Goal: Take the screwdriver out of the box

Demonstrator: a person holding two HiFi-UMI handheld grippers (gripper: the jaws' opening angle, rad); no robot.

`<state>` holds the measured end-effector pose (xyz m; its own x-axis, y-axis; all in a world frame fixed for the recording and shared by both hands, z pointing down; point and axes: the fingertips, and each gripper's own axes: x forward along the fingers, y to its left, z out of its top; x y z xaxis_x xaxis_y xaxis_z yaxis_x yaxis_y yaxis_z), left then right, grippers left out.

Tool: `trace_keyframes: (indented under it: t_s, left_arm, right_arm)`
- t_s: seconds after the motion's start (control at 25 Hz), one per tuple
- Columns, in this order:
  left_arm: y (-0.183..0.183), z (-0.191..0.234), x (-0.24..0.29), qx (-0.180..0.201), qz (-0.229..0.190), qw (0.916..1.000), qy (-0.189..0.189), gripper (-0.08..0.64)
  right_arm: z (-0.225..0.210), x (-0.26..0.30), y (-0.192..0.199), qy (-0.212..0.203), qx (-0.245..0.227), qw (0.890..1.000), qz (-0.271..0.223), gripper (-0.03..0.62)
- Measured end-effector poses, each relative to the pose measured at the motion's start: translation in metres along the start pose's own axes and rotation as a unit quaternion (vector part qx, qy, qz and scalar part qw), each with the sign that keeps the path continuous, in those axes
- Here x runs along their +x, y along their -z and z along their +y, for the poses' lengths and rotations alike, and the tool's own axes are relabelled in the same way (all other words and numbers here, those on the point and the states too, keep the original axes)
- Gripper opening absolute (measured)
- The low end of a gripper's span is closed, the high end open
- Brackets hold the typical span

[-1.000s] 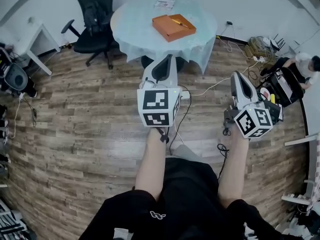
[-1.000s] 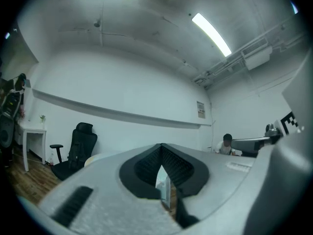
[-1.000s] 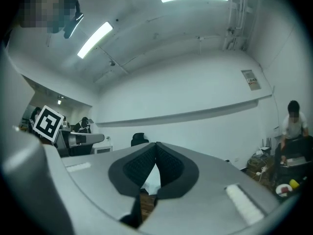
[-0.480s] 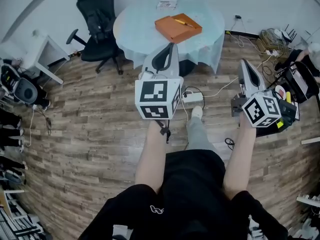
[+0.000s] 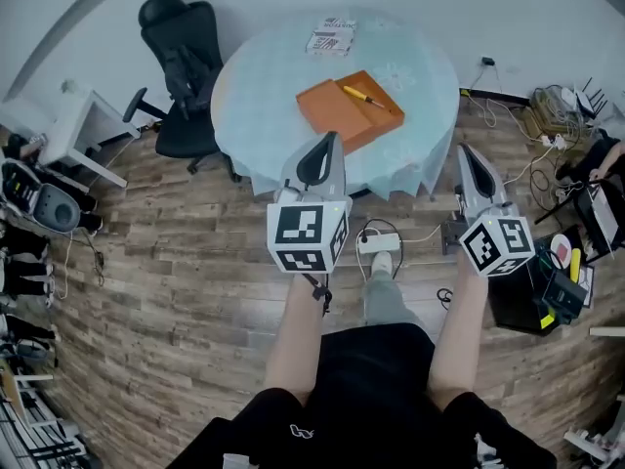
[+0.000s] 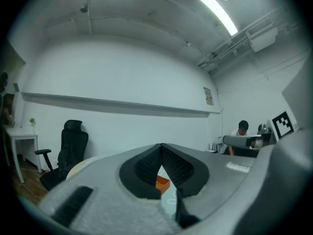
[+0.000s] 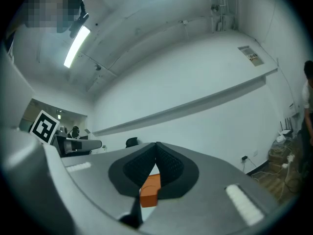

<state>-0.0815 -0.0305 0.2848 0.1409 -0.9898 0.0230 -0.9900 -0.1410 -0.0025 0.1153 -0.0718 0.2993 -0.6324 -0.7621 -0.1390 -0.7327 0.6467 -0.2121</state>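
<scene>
An orange box (image 5: 337, 117) lies on a round table (image 5: 259, 96) covered with a pale blue cloth. A yellow-handled screwdriver (image 5: 367, 98) rests on top of the box near its right edge. My left gripper (image 5: 327, 138) is shut and empty, its tip just at the table's near edge, below the box. My right gripper (image 5: 464, 150) is also shut and empty, off the table's right side over the floor. The left gripper (image 6: 161, 146) frames the orange box (image 6: 163, 183) below its closed tips. In the right gripper view the gripper (image 7: 156, 145) shows the box (image 7: 150, 190) the same way.
A black office chair (image 5: 181, 66) stands left of the table, a white side table (image 5: 73, 130) further left. A printed booklet (image 5: 332, 37) lies at the table's far edge. A power strip (image 5: 379, 243) and cables lie on the wood floor. Black equipment (image 5: 532, 296) sits right.
Both grippers have travelled forward toward the table, which now appears nearer and larger. The left tip has reached the table's edge. Both stayed shut.
</scene>
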Motion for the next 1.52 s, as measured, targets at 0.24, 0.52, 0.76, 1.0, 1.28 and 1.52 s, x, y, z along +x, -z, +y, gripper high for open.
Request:
trace_keyframes:
  t_s: [0.24,0.52,0.76,1.0,1.28,1.52]
  left_arm:
    - [0.045,0.032,0.124,-0.031,0.070,0.9968,-0.024,0.003]
    - [0.054,0.069,0.187,-0.028,0.099,0.9929,-0.060,0.003]
    - [0.068,0.078,0.215,-0.039,0.111,0.9908,-0.067,0.003]
    - [0.071,0.066,0.253,-0.036,0.104,0.9929,-0.044,0.003]
    - [0.077,0.078,0.274,-0.044,0.110,0.9922,-0.038,0.003]
    - [0.092,0.093,0.283,0.005,0.124,0.9921,0.020,0.003]
  right_arm:
    - [-0.073,0.124,0.029,-0.027,0.015,0.998,0.050,0.006]
    - [-0.094,0.212,0.054,-0.071,0.045,0.994,0.074,0.006]
    - [-0.099,0.235,0.071,-0.086,0.044,0.991,0.092,0.006]
    - [-0.143,0.242,0.066,-0.046,0.036,0.994,0.092,0.006]
    - [-0.142,0.262,0.075,-0.050,0.030,0.993,0.105,0.006]
    - [-0.131,0.280,0.098,-0.054,0.043,0.990,0.124,0.006]
